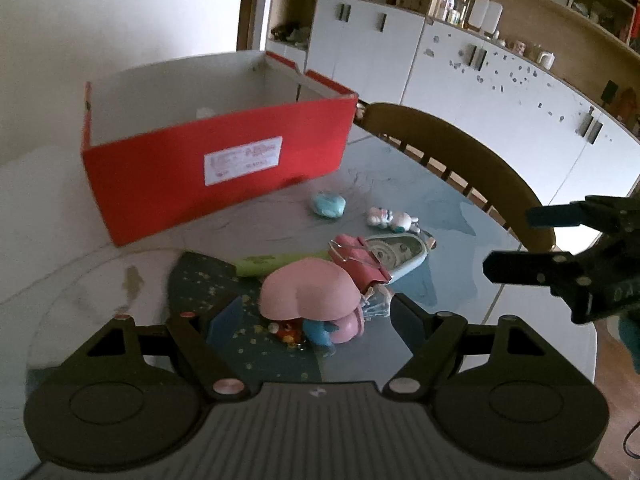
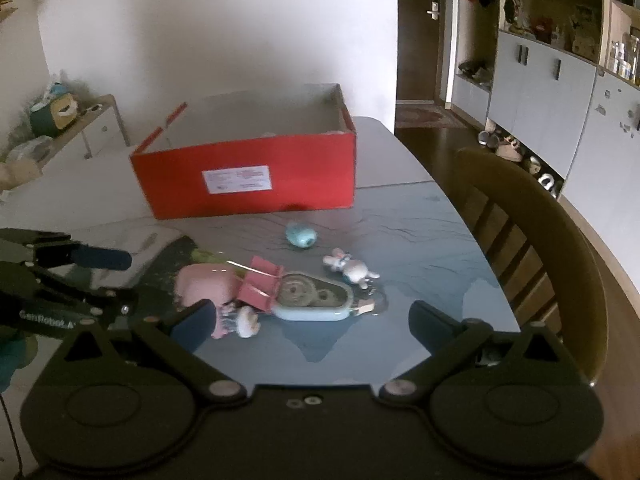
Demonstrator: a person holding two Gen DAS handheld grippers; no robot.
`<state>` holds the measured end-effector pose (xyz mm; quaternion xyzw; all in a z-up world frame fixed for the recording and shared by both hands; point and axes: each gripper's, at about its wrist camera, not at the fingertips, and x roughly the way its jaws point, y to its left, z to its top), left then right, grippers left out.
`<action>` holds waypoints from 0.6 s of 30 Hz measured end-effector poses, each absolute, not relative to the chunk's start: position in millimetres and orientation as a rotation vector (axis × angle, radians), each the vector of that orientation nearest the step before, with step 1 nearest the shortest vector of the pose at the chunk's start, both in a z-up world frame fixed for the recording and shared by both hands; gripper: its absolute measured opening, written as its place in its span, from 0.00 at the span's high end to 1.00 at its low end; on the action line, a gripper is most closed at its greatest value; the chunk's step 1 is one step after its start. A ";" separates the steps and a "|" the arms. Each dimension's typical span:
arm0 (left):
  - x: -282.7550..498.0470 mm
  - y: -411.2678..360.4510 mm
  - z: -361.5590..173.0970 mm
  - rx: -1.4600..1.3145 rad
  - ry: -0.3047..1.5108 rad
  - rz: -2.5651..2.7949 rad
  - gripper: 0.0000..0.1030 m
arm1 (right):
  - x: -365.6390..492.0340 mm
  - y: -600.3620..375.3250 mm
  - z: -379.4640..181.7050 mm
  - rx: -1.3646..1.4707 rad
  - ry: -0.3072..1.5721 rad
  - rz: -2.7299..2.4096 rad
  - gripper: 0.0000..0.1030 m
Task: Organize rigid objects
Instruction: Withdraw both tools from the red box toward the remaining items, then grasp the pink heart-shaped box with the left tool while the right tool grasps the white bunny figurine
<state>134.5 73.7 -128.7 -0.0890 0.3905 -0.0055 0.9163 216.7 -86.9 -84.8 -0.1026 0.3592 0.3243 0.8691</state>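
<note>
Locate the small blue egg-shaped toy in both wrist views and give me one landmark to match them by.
Left wrist: the blue egg-shaped toy lies just above centre, on the table below the red box's right end.
Right wrist: the toy lies at mid-frame, slightly left of centre, just below the red box.
Shared landmark: the red box with its white label; the toy lies in front of its labelled side in both views.

You see: 1 red box (image 2: 248, 172) | 1 blue blob (image 2: 301, 235) | 1 bunny figure (image 2: 350, 267) | 1 tape dispenser (image 2: 316, 298) | 1 pink clip (image 2: 260, 282) | 1 chair (image 2: 532, 240)
</note>
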 end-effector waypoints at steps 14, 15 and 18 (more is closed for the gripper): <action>174.6 88.4 -159.5 -0.250 0.896 -0.062 0.22 | 282.3 -67.4 -117.6 -0.274 0.821 0.702 0.06; 176.6 89.1 -161.0 -0.254 0.900 -0.062 0.22 | 286.7 -65.6 -120.0 -0.282 0.825 0.703 0.09; 180.6 90.6 -165.2 -0.266 0.909 -0.066 0.22 | 301.4 -61.4 -127.8 -0.280 0.839 0.690 0.12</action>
